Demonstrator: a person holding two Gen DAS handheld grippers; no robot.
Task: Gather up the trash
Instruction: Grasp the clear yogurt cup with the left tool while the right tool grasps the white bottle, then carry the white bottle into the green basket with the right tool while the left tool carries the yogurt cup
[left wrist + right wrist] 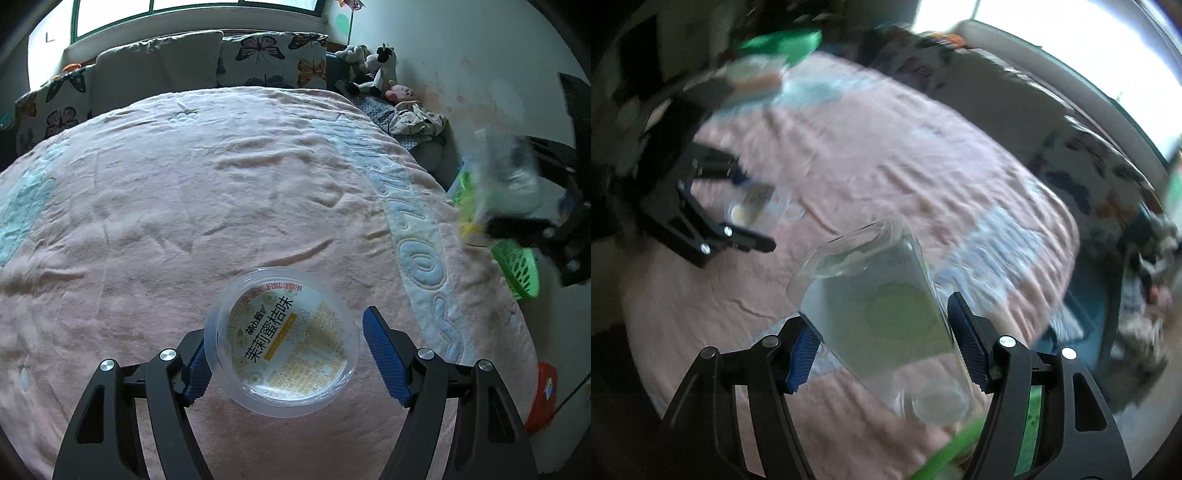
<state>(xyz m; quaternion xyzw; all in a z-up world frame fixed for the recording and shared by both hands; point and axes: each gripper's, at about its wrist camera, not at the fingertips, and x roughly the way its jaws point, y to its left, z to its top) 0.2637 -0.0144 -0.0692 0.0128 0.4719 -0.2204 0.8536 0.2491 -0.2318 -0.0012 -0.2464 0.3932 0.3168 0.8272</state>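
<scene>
A round clear plastic cup (282, 343) with a printed yellow-and-white lid lies on the pink blanket (184, 184). My left gripper (286, 328) straddles it. The left blue pad touches the cup's side, while a thin gap shows at the right pad. My right gripper (881, 310) is shut on a clear rectangular plastic container (875, 314) with a green label, and holds it above the blanket. In the left wrist view that gripper (517, 184) and its container (506, 173) are a blur at the bed's right edge. The right wrist view shows the left gripper (753, 206) around the cup (757, 203).
A green slotted basket (517, 269) stands on the floor by the bed's right side, with a red object (543, 395) nearer. Butterfly-print cushions (269, 59) line the headboard under a window. Soft toys (373, 66) and crumpled cloth (417, 118) fill the far right corner.
</scene>
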